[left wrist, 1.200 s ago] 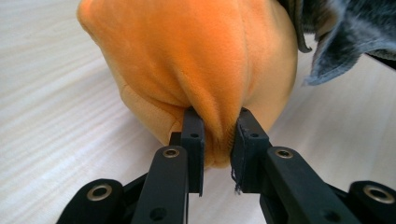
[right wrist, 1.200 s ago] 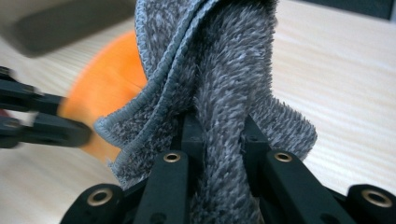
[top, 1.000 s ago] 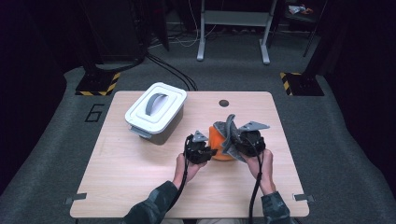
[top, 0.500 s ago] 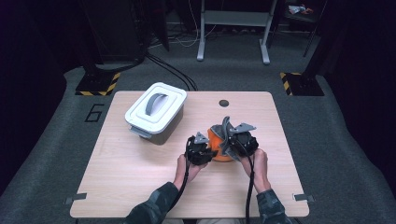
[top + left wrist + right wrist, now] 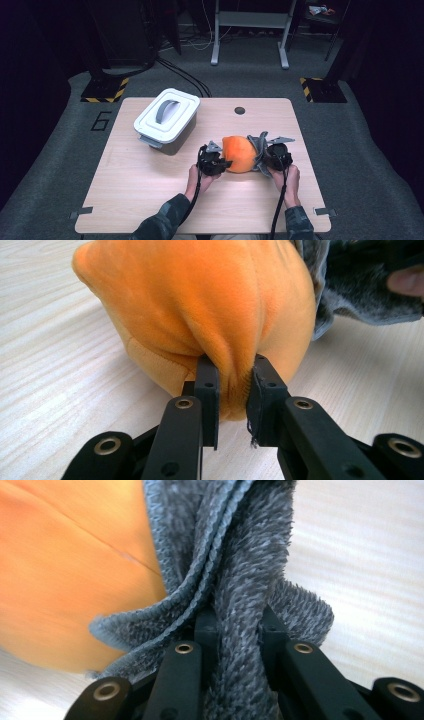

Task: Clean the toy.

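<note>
On the wooden worktop [image 5: 150, 200], the high view shows an orange plush toy [image 5: 239, 154] between the left gripper [image 5: 216, 162] and right gripper [image 5: 267, 156]. Left gripper view: jaws pinch an orange fold. Right gripper view: jaws clamp its grey fleece part [image 5: 240, 570].

My light wooden table with rounded corners [image 5: 150, 200] stood on grey carpet. On it lay 1 white lidded plastic box with a grey handle [image 5: 166, 120] at the far left and 1 orange and grey plush toy [image 5: 240, 154] near the middle, resting on the wood.
</note>
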A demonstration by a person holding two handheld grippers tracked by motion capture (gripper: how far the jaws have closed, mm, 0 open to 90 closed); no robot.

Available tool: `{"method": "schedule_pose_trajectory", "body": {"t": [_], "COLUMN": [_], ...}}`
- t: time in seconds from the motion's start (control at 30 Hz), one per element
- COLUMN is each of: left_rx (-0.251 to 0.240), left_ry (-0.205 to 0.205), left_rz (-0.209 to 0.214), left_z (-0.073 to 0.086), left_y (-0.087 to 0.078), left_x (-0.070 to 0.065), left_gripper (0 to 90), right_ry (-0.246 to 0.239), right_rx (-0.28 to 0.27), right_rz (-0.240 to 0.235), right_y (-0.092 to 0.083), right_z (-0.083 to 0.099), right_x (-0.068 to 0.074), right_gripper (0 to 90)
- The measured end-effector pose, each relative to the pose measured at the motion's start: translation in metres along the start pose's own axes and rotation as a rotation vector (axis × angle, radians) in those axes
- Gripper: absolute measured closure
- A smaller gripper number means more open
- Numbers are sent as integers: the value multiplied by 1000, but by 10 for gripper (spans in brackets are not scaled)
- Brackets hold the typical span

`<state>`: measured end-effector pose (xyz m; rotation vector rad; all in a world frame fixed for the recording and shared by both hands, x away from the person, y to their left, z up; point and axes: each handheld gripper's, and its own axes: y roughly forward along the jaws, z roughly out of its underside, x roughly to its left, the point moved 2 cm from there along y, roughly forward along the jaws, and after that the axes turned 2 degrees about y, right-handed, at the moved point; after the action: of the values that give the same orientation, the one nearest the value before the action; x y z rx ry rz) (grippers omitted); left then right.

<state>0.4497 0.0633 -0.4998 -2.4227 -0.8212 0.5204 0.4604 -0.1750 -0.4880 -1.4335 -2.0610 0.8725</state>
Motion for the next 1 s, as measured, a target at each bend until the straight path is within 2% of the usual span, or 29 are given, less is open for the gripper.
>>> {"method": "schedule_pose_trajectory", "body": {"t": [0.03,0.17,0.4,0.53,0.7,0.73,0.77,0.83,0.9,1.0], "left_rx": [-2,-6,-3,-8,-8,-10,-10,-9,-7,-2], "left_ry": [-13,-12,-14,-18,-23,-18,-20,-14,-12,0], "left_rz": [6,10,13,15,20,21,24,21,20,14], "left_z": [0,1,1,2,2,2,2,1,1,1], "left_y": [0,0,0,0,-1,-1,-1,-1,-1,-2], "left_x": [0,2,4,4,5,4,4,3,3,2], "left_gripper": [773,772,772,771,771,771,770,770,770,770], "right_ry": [3,28,26,24,30,26,0,-51,-92,-158], "right_rx": [8,35,54,48,-5,-22,-61,-95,-122,-137], "right_rz": [1,-8,-11,-1,9,14,16,2,-25,-68], "right_y": [3,14,21,16,-8,-17,-30,-41,-49,-51], "right_z": [2,8,8,7,0,-3,-11,-19,-27,-37], "right_x": [-2,-7,-8,-9,-11,-9,-2,10,27,50], "right_gripper": [770,769,768,767,766,766,766,765,764,761]}}
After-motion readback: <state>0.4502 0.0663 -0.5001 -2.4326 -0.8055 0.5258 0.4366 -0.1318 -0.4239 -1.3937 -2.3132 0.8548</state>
